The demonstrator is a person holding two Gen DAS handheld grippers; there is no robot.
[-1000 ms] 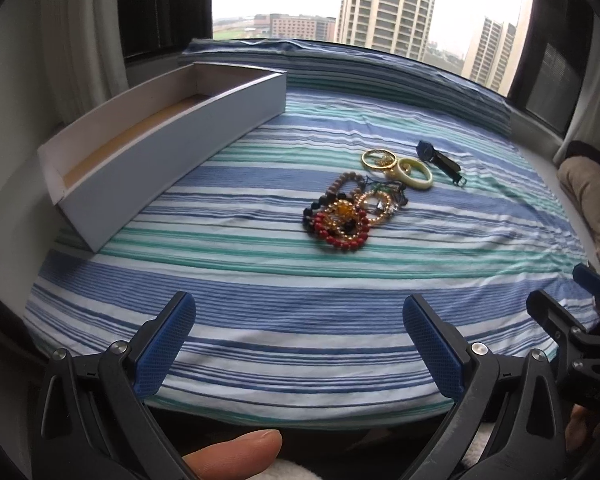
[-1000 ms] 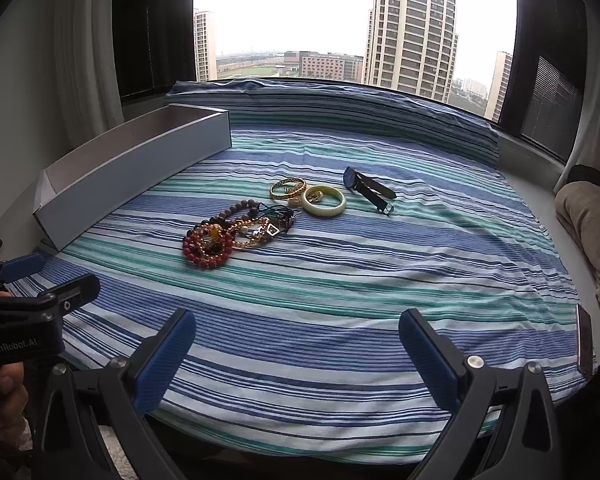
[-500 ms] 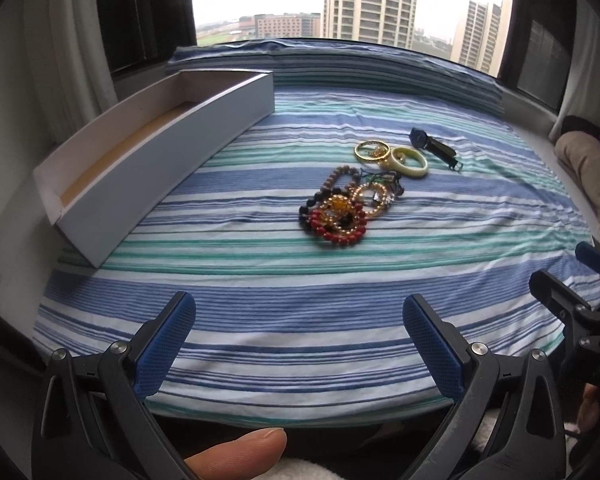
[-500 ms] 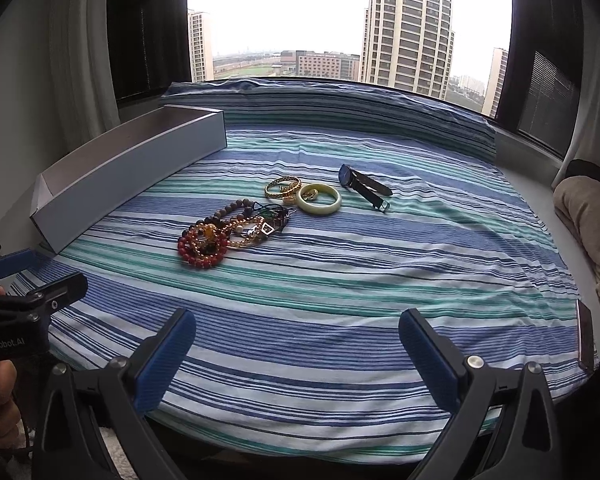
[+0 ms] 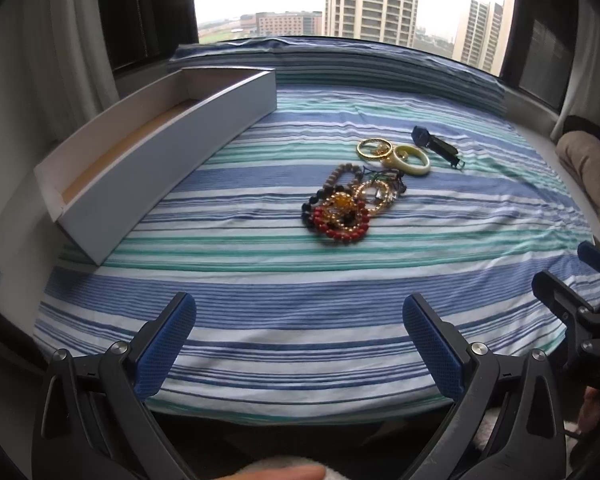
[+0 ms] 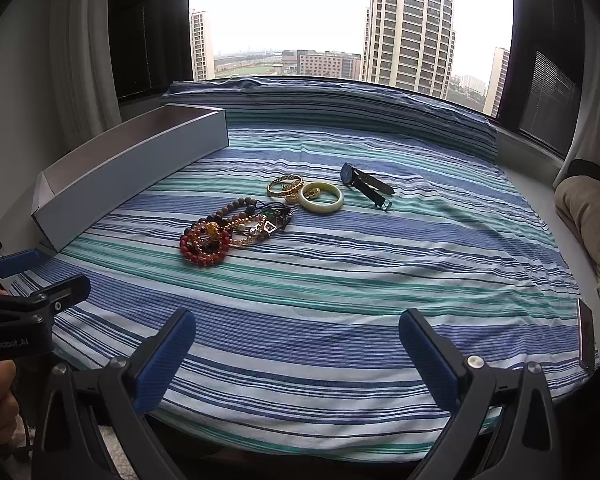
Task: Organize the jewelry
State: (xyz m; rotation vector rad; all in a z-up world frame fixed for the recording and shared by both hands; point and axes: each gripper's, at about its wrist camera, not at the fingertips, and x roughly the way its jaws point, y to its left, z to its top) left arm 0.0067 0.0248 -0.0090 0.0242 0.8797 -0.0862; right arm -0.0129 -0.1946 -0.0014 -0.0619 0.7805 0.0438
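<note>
Left gripper (image 5: 298, 336): blue-padded fingers (image 5: 165, 342) spread wide, nothing between them, held low at the near edge of the bed (image 5: 300, 300).

Right gripper (image 6: 296, 344): fingers (image 6: 428, 354) likewise wide apart and empty, level with its partner, both pointing toward the window (image 6: 340, 20).

Jewelry, mid-bed and well ahead of both grippers:
- Beaded bracelets (image 5: 346, 210), red, amber, dark and wooden, heaped and overlapping.
- Gold bangle (image 5: 374, 148), flat, just behind the heap.
- Pale bangle (image 5: 411, 159), flat, touching the gold one on its right.
- Wristwatch (image 5: 436, 145), dark strap laid out straight, long axis running from the face at far left to the buckle at near right.

Long white box (image 5: 152, 152): open-topped, on the bed's left side, its long axis running away toward the window.

Bed: blue, green and white striped sheet. Beyond the glass, tower blocks (image 6: 408, 32).
</note>
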